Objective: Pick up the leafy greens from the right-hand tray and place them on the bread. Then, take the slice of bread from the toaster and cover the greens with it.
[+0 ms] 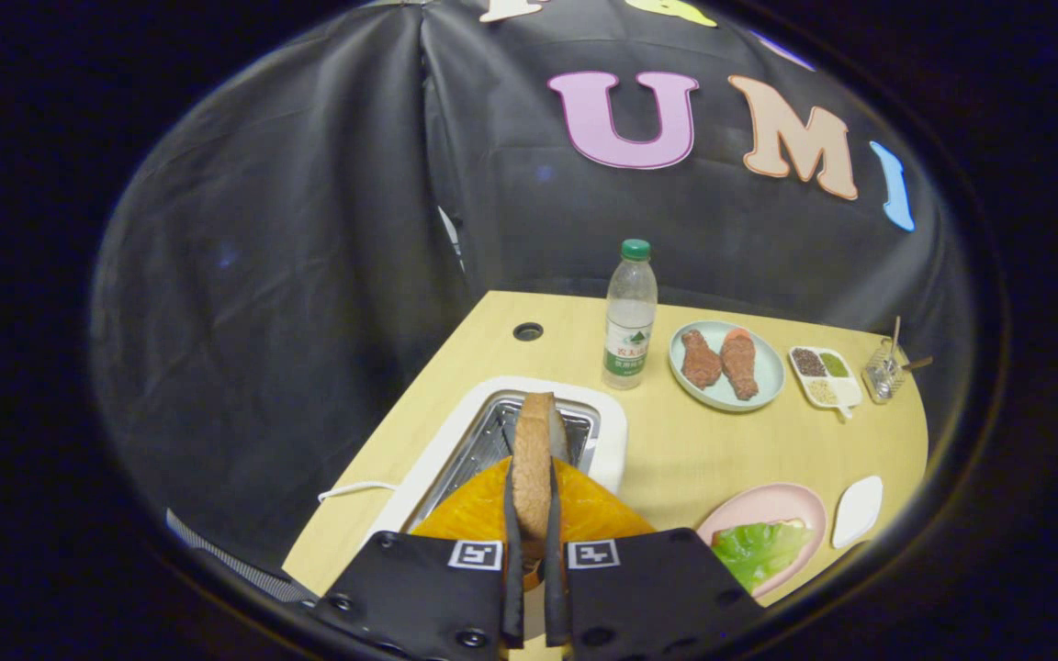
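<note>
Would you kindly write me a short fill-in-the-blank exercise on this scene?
1. The hand-held gripper is shut on a slice of ____ over the toaster.
2. The greens lie on the ____ plate.
3. The bottle has a ____ cap.
4. The blue plate holds ____ pieces of meat.

Missing words: bread; pink; green; two.

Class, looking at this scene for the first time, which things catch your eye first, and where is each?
The gripper is shut on a slice of bread, held upright on edge above the white toaster. To the right of the fingers, the lettuce lies on a pink plate. Beyond the toaster stands a water bottle.
</note>
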`<action>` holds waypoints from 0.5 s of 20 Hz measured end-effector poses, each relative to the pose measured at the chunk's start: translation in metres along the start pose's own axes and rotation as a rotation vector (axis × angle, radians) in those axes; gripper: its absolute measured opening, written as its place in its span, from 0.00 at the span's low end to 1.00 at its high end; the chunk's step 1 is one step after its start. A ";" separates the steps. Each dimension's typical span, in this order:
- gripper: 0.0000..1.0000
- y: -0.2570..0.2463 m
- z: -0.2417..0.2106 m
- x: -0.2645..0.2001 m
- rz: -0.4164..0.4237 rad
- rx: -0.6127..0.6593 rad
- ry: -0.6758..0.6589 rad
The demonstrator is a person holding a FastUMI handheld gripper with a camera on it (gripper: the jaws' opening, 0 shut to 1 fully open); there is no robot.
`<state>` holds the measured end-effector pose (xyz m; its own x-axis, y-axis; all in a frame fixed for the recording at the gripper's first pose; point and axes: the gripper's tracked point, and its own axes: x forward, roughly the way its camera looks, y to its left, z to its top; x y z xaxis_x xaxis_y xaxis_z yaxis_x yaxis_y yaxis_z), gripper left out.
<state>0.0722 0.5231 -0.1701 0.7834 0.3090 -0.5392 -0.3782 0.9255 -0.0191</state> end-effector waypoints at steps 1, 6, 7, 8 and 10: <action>0.12 0.000 0.007 -0.003 0.008 0.020 -0.014; 0.12 -0.012 0.041 -0.026 0.039 0.101 -0.076; 0.12 -0.014 0.049 -0.032 0.045 0.115 -0.090; 0.12 -0.015 0.056 -0.040 0.056 0.132 -0.102; 0.12 -0.021 0.069 -0.051 0.085 0.168 -0.124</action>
<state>0.0737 0.5029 -0.0841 0.8107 0.4028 -0.4249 -0.3665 0.9151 0.1683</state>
